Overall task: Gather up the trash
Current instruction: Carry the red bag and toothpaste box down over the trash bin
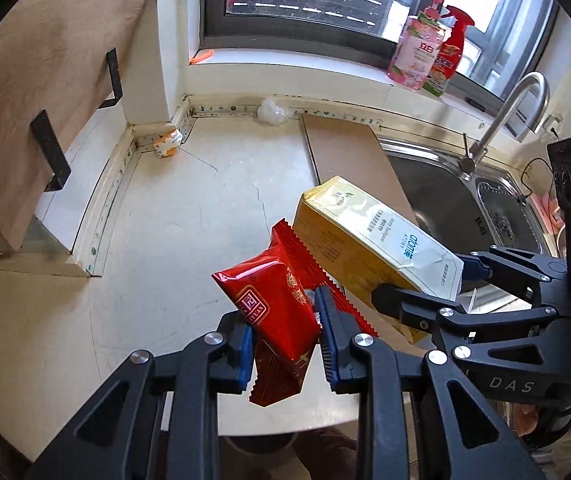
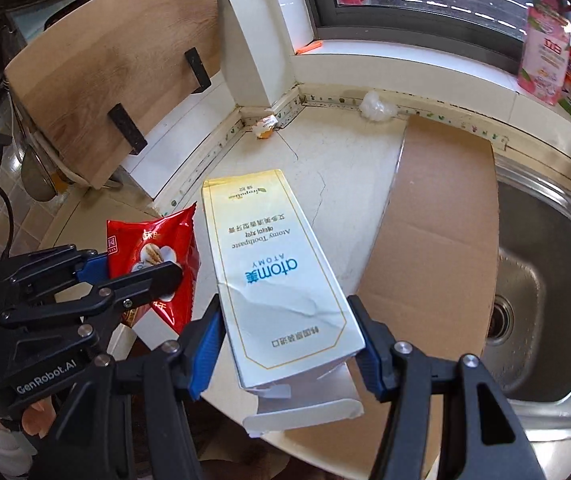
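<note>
Lower centre of the left wrist view, the left gripper point(image 1: 285, 344) clenches a red snack wrapper point(image 1: 273, 308). To its right, the right gripper point(image 2: 289, 344) grasps a gold toothpaste box point(image 2: 273, 264) above the counter point(image 1: 165, 220).

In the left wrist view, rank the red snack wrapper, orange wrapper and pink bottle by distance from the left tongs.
1. Red snack wrapper, gripped in the left tongs.
2. Orange wrapper, far-left counter corner.
3. Pink bottle, up on the windowsill, right.

Red snack wrapper point(image 1: 269, 300), gold-white toothpaste box point(image 2: 281, 272), brown cardboard point(image 2: 437, 220)
</note>
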